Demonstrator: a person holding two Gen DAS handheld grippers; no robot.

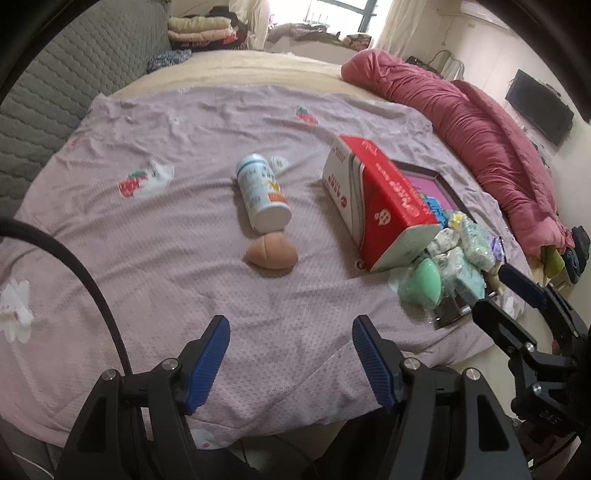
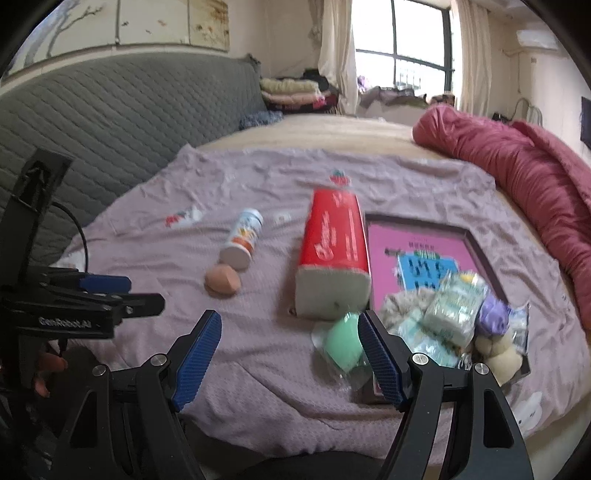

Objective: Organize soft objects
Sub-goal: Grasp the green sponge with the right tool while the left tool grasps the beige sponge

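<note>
A tan makeup sponge (image 1: 272, 254) lies on the purple bedsheet (image 1: 184, 236) just in front of a white bottle (image 1: 261, 192) on its side; it also shows in the right wrist view (image 2: 222, 280). A pile of soft packets, with a green sponge in clear wrap (image 2: 343, 345), a purple one (image 2: 493, 316) and a beige plush (image 2: 498, 352), rests on the near end of a pink tray (image 2: 424, 240). My left gripper (image 1: 291, 363) is open and empty, short of the tan sponge. My right gripper (image 2: 290, 360) is open and empty, its right finger beside the green sponge.
A red and white box (image 1: 369, 199) lies between the bottle and the tray. A rolled red quilt (image 1: 480, 140) runs along the right side of the bed. A grey quilted headboard (image 2: 110, 118) stands at left. Folded clothes (image 1: 199, 31) sit at the far end.
</note>
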